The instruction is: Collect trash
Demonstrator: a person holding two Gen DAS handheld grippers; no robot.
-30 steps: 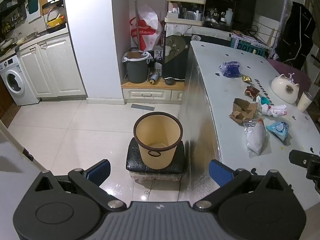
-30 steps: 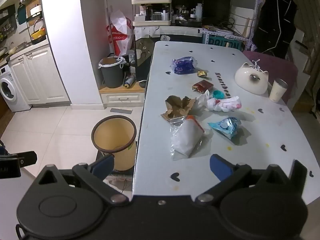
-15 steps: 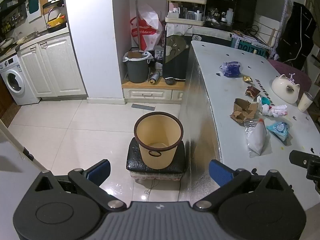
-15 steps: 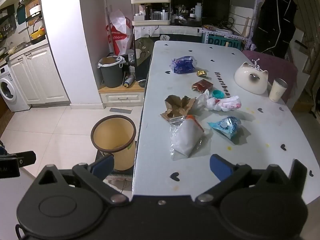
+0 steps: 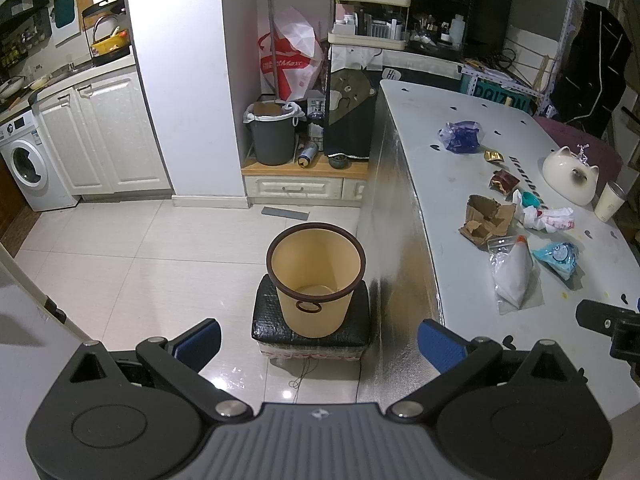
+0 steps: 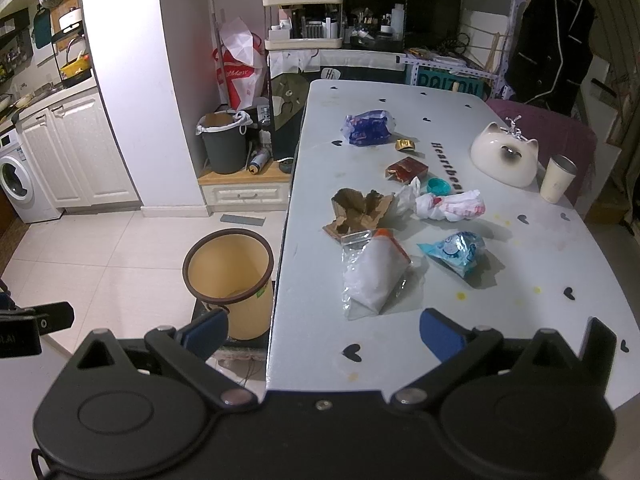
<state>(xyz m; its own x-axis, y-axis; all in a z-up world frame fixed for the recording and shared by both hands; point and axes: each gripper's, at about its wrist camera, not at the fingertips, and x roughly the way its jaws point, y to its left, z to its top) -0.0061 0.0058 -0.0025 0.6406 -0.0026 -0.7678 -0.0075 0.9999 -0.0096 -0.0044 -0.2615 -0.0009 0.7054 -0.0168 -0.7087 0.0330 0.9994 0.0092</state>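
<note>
Trash lies scattered over the middle of the white table [image 6: 520,272], nothing of it picked up yet. Nearest my right gripper [image 6: 322,330] is a clear plastic bag [image 6: 372,276] with white contents, lying close to the table's left edge. Just right of it sits a light-blue wrapper [image 6: 456,254]. Behind the bag, a torn brown cardboard piece [image 6: 356,212] touches it, and beside that lies a crumpled white-and-red wrapper [image 6: 450,206] with a teal cap [image 6: 438,186] just behind. Farther toward the far end come a red packet [image 6: 406,169], a small gold wrapper [image 6: 405,145] and a blue plastic bag [image 6: 368,126]. A cat-shaped ceramic dish [image 6: 504,156] and a cup [image 6: 557,179] stand near the right edge.

My right gripper hangs over the near edge of the table, its blue pads spread wide with nothing between them. My left gripper [image 5: 318,340] is likewise spread and empty, held above the floor beside the table's left edge.

The tan bin [image 5: 316,276] with a dark rim stands on a black stool [image 5: 264,320] just off the table's left edge, below my left gripper's view. A grey lined bin [image 5: 274,136] stands well beyond it by the wall.
</note>
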